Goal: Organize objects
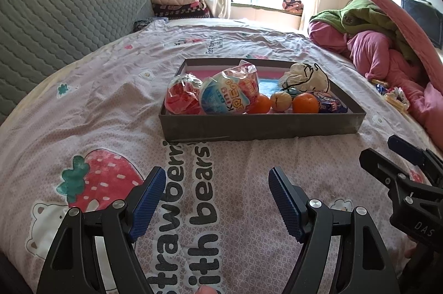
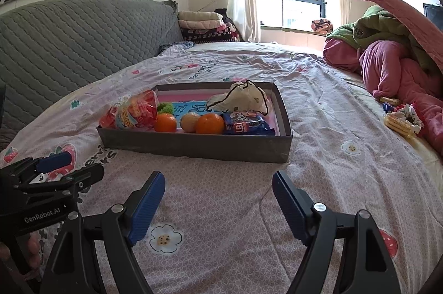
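Bedroom, strawberry-print bedspread (image 2: 318, 100). Yellow snack packet (image 2: 398, 123) with small wrappers, loose at far right against pink bedding (image 2: 393, 72), well apart from grey tray (image 2: 193, 148) already loaded with oranges (image 2: 210, 123) and snacks. Lying right and ahead of right gripper (image 2: 218, 200), probably the nearer one. Left gripper (image 1: 217, 195) facing tray. Both spread wide, holding nothing.

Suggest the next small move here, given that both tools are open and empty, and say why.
Probably swing the right tool toward the yellow snack packet lying loose on the bedspread by the pink bedding. The grey box already holds oranges and wrapped snacks, that packet sits outside it on the right, and both the right and left tool hold nothing.
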Tool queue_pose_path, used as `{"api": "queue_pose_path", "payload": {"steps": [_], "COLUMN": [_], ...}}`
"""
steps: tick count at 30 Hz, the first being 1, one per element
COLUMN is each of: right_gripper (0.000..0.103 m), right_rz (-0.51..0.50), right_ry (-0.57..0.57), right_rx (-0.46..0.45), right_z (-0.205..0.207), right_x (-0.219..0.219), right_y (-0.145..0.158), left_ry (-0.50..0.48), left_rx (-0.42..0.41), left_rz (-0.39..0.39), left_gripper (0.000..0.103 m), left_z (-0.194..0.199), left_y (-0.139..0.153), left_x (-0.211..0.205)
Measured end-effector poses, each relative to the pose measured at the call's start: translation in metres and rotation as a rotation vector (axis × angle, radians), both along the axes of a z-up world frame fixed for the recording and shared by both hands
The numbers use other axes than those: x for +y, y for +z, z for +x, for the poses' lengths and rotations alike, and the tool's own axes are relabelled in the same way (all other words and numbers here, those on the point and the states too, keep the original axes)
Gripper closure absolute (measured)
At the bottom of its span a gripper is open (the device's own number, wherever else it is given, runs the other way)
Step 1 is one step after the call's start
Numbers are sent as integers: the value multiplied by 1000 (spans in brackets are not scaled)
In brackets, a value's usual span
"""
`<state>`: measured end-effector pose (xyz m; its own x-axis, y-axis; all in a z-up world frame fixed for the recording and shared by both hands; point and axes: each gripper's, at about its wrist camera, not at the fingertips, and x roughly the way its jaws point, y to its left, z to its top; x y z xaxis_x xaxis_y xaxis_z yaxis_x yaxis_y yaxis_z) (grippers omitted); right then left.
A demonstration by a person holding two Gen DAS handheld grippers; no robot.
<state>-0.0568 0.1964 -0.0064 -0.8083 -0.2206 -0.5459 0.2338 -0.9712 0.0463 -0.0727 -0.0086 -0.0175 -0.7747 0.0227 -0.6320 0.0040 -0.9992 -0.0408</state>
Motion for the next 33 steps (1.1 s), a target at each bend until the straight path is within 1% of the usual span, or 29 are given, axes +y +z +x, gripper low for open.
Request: {"api": "queue_pose_path", "payload": {"steps": [4,9,21,33], "right_gripper": [24,24,24,24], "right_rz": [-13,-14,18,18], "right_ry": [8,5,17,10], "right_rx": [1,-8,-23,-37], "right_z": [1,2,1,0], "right_x": [-2,-4,-12,-11], "right_y": [-2,-8,-16,-20], "left_ry": [-9,-4,14,18], "left_rx": [8,-7,-25,-54], "left_rz": [4,18,13,8], "left_gripper": [25,25,25,25], "left_z": [2,2,-2,-5], "left_y": [0,-4,-12,-19], "left_x": [2,0,-3,-4]}}
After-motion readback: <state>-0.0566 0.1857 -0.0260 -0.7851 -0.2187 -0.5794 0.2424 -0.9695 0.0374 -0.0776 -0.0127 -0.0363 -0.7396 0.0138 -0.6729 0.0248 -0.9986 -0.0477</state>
